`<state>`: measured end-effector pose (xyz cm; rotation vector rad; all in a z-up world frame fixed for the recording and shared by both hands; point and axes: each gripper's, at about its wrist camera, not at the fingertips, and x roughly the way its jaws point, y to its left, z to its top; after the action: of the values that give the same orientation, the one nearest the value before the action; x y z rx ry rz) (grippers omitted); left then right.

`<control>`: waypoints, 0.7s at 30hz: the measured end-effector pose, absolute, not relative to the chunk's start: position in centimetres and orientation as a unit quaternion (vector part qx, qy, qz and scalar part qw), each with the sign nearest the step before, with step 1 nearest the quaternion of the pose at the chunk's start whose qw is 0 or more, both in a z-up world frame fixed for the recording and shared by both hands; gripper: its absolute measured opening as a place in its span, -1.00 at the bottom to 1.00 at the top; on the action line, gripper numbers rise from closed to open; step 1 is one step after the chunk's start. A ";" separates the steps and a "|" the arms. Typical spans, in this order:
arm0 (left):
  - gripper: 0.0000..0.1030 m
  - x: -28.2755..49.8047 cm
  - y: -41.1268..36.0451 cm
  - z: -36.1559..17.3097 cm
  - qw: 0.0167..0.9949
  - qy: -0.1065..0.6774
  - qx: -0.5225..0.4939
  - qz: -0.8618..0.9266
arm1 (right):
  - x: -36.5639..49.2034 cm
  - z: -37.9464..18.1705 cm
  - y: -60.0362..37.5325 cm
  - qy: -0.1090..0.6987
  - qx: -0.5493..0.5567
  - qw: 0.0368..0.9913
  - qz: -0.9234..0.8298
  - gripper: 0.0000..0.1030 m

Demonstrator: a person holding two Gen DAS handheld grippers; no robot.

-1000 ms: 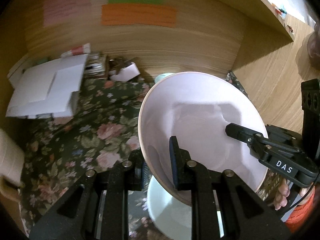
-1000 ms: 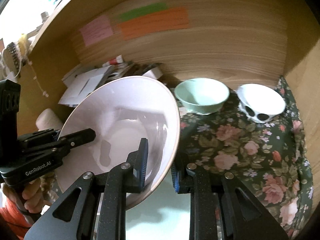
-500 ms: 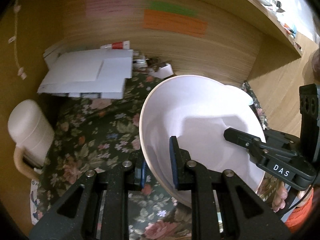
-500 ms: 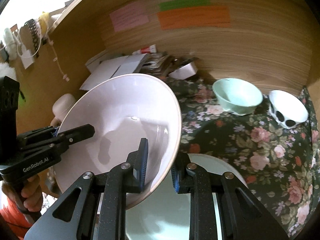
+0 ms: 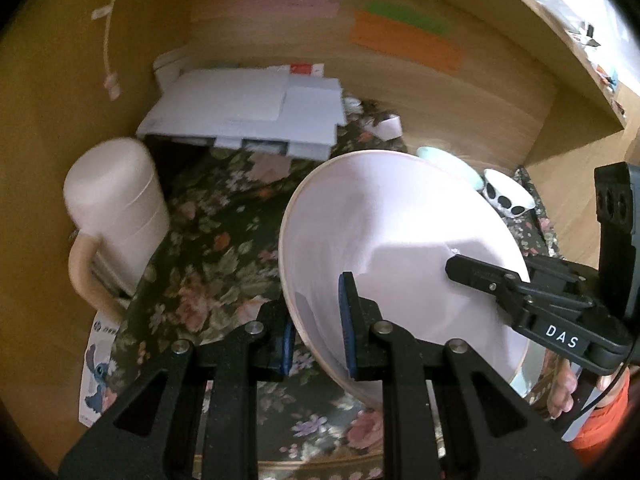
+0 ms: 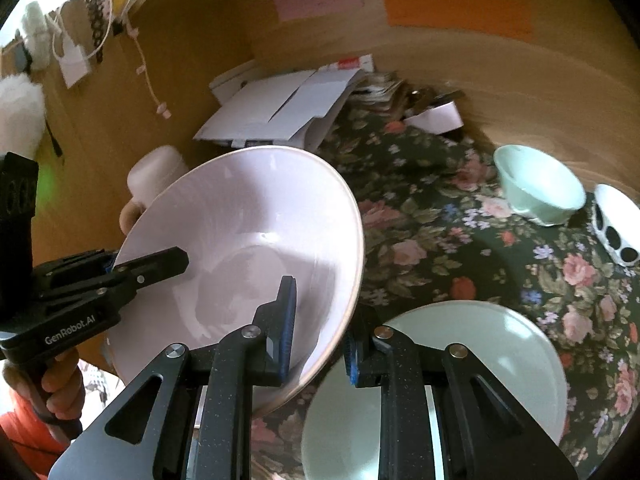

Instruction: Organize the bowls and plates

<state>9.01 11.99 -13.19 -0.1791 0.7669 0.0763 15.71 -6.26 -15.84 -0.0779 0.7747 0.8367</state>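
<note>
A large pale pink bowl [image 5: 392,240] [image 6: 248,248] hangs tilted above the floral cloth, held from both sides. My left gripper [image 5: 318,338] is shut on its left rim, one pad inside and one outside. On the opposite rim my right gripper [image 6: 320,330] is shut the same way. Each view shows the other gripper's finger reaching into the bowl. A mint green plate [image 6: 460,380] lies on the cloth below my right gripper. At the back right stand a mint bowl [image 6: 538,184] and a white bowl with black spots [image 6: 614,222] [image 5: 506,198].
A pale pink lidded mug [image 5: 116,208] stands at the left by the wooden side wall. White papers and boxes [image 5: 248,114] are stacked at the back left. Wooden walls with coloured notes [image 6: 456,10] close in the back. A cartoon card [image 5: 96,372] lies at the front left.
Both grippers have carried the pink bowl leftward across the cloth. The mug and paper stack have come closer, and the mint plate has come out from under the bowl on the right.
</note>
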 end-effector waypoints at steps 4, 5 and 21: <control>-0.63 8.6 13.0 -14.3 0.917 0.386 -0.093 0.045 | 15.8 -16.8 -5.0 0.381 -0.045 0.830 0.404 -0.63; -0.63 8.6 13.3 -14.5 0.915 0.388 -0.094 0.047 | 15.7 -17.1 -4.7 0.384 -0.047 0.828 0.405 -0.63; -0.63 9.1 16.0 -18.0 0.896 0.422 -0.119 0.066 | 16.8 -20.6 -1.1 0.436 -0.083 0.799 0.406 -0.62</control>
<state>9.09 16.01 -18.03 -0.2465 0.8755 0.1359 16.84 -1.08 -20.62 -0.1790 0.9346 0.8703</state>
